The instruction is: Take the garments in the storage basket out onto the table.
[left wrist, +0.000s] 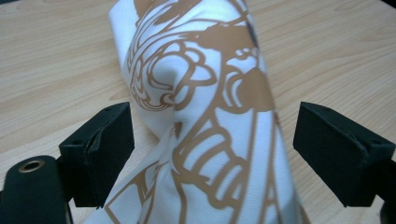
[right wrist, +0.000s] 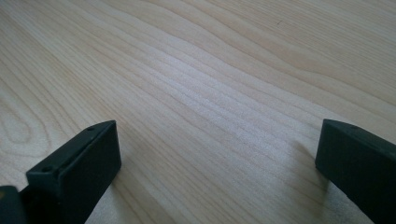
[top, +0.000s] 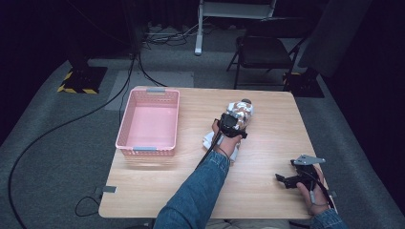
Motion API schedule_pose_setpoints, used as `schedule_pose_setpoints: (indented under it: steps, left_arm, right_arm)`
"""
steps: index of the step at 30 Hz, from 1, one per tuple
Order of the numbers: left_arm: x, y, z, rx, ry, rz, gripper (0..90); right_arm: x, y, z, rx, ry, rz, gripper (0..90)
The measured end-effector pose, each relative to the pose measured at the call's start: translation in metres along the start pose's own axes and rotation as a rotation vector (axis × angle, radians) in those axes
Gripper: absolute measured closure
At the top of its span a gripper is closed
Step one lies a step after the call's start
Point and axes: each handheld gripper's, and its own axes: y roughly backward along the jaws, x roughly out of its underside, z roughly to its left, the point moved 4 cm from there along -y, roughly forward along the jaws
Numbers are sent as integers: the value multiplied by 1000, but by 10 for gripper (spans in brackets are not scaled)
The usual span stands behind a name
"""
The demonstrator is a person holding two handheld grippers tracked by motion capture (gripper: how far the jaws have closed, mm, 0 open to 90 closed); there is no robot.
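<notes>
White cloth printed with brown line-drawn figures (left wrist: 205,116) rose bunched between the two black jaws of my left gripper (left wrist: 212,154), and that was the relation everything turned on: the fabric stood in the gap itself, its long fold running away from me along the line of the jaws, while both jaws stood spread and clear of it on either side, nothing pinched yet. In the high view my left gripper (top: 232,123) sat over the near end of that cloth bundle (top: 241,112), past the middle of the light wooden table (top: 267,157), so my left hand was plainly the nearer one; a closing squeeze looked to me like all the grasp would need. My right gripper (top: 297,177) rested well apart, near the table's front right corner, its jaws spread wide over bare wood grain (right wrist: 210,93) and holding nothing. To the left of the cloth stood a pink plastic mesh basket (top: 125,125), empty as far as I could see, which I judged the likely place for the cloth. Beyond the table lay grey carpet, black cables, a dark folding chair (top: 265,47) and black curtains.
</notes>
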Motion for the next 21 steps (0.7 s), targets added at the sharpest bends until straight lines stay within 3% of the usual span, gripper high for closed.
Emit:
schedule_pose_setpoints:
  steps: [13,21]
  left_arm:
    - [-5,36,-6,27,-18,-44,122]
    - [-4,47,-10,49,-26,-48,118]
  right_arm:
    - [0,0,0,2,-2,1,1]
    - [0,0,0,3,-3,1,0]
